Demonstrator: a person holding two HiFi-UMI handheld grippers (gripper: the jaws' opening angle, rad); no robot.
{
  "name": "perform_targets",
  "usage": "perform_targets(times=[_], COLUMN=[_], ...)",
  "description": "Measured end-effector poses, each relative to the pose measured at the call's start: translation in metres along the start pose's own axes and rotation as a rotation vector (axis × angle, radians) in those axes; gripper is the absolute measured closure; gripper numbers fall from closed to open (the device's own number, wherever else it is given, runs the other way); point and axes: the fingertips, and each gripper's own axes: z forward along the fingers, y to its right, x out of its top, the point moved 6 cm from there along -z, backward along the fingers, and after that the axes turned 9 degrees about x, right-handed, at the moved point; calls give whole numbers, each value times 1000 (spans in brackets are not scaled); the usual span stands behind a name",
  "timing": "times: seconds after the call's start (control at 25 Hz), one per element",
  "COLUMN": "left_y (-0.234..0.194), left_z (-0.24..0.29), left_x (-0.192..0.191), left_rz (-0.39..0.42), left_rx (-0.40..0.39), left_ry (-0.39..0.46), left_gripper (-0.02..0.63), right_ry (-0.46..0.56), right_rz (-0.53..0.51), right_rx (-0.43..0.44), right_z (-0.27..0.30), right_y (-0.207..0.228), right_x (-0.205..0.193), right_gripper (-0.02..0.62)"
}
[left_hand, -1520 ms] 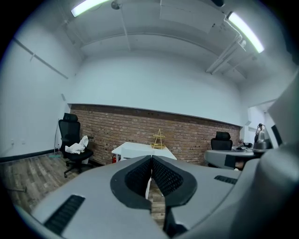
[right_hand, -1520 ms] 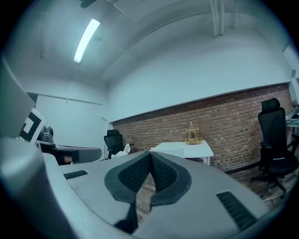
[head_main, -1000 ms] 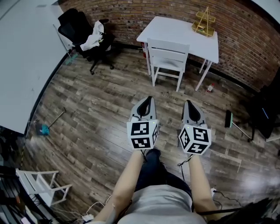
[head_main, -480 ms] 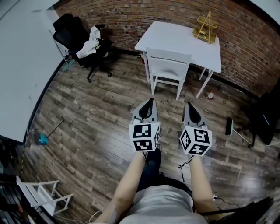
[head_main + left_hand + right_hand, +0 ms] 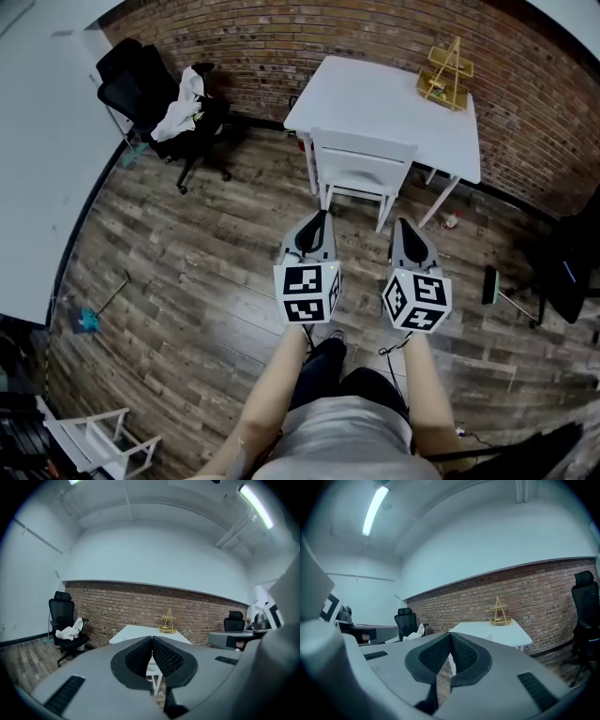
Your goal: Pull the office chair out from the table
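A white chair (image 5: 361,164) is tucked under the white table (image 5: 375,94) against the brick wall. A black office chair (image 5: 150,89) with a white cloth on it stands apart at the far left, by the wall. My left gripper (image 5: 319,217) and right gripper (image 5: 403,223) are held side by side above the wooden floor, pointing at the white chair and a short way from it. Both are shut with nothing between the pads. The left gripper view shows its shut gripper (image 5: 152,639) before the table (image 5: 136,632); the right gripper view shows its own (image 5: 450,635) likewise.
A gold wire rack (image 5: 445,70) stands on the table's far right corner. A long white desk (image 5: 37,141) runs along the left. Another black chair (image 5: 567,262) and a floor stand (image 5: 492,281) are at the right. A small white chair (image 5: 98,436) lies at the bottom left.
Both grippers and the person have moved forward together across the floor, closer to the white chair and table. Both grippers stayed shut and empty.
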Motion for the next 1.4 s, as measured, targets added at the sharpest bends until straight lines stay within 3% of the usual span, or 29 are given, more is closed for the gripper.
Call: perform_targets(times=[0.6,1.4], left_y=[-13,-11], left_z=[100,302], left_x=[3,36], left_rz=[2,17], left_rx=[-18,45], left_ry=[-46,-86], left_gripper=[592,592], right_ry=[-46,-87], right_rz=[0,-33], right_rx=[-18,82], right_z=[86,268], right_y=[42,152], right_x=[2,44], right_gripper=[581,581])
